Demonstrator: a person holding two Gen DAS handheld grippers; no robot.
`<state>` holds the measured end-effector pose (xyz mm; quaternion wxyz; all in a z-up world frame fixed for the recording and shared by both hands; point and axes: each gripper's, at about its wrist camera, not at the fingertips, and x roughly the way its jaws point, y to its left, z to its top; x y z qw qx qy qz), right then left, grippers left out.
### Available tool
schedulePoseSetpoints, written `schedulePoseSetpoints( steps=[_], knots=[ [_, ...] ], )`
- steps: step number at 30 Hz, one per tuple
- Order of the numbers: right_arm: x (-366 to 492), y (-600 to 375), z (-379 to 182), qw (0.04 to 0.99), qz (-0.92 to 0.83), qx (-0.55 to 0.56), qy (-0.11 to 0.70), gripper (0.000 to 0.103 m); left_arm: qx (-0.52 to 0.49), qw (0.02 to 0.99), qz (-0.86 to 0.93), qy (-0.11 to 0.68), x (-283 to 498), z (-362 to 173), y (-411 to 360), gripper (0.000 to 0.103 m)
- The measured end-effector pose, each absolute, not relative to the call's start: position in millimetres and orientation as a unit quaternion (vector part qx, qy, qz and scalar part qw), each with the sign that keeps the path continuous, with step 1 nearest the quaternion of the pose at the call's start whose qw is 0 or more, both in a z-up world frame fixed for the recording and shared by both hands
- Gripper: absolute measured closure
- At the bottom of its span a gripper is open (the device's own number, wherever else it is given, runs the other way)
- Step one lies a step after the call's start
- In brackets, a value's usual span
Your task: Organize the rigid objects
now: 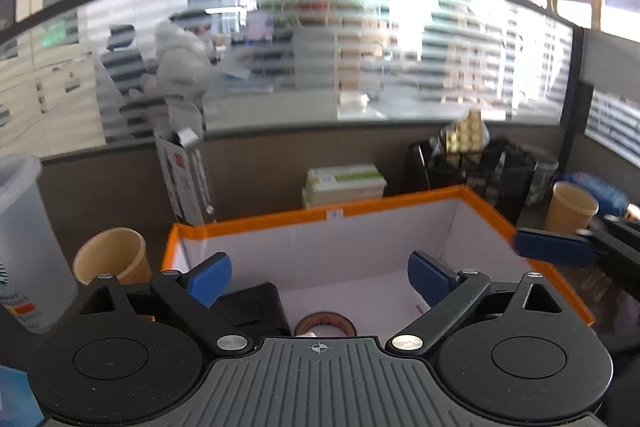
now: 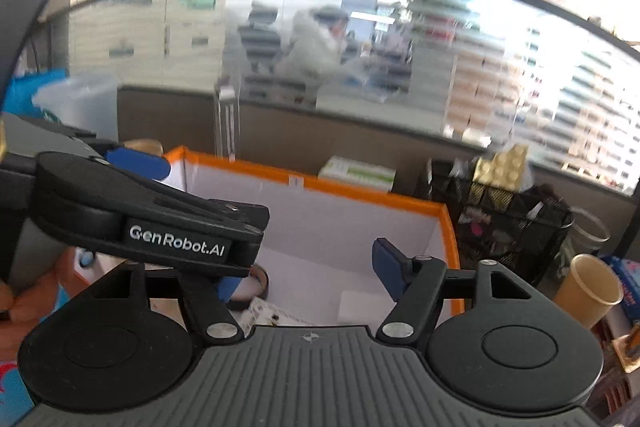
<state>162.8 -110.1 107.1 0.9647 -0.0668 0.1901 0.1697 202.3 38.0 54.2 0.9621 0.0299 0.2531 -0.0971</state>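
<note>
Box rim: orange-edged box [image 1: 400,205] fills frame centre.
Left gripper [image 1: 320,279]: jaws wide apart, empty, over the open box.
Right gripper [image 2: 312,267]: parted, empty.
Contents: tape roll [image 1: 325,323] and black object [image 1: 256,309] at lower centre.

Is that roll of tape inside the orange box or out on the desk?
Inside. The tape roll lies flat on the white floor of the orange-rimmed box, beside a black object.

Both handheld tools look alike: the left gripper [image 1: 320,279] has a ribbed grey body, two round black discs, black linkage arms with silver screws, blue finger pads [image 1: 210,277] and a small crosshair mark. The right gripper [image 2: 310,273] matches it; white "GenRobot.AI" lettering runs along one black side.
</note>
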Motion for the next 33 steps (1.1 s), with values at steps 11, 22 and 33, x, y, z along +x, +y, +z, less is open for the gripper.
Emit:
schedulePoseSetpoints(
  steps=[11, 22, 33],
  knots=[
    [62.7, -110.6, 77.2, 0.958, 0.199, -0.053, 0.198, 0.02, 0.062, 0.968, -0.093, 0.225, 133.3, 50.8, 79.5, 0.002],
    [79.2, -67.9, 22.1, 0.938, 0.187, -0.023, 0.289, 0.001, 0.027, 0.962, -0.076, 0.259, 116.5, 9.0, 123.9, 0.002],
    [82.5, -62.2, 7.9, 0.938, 0.177, -0.021, 0.296, 0.01, 0.01, 0.954, -0.085, 0.287, 112.5, -18.6, 139.4, 0.002]
  ],
)
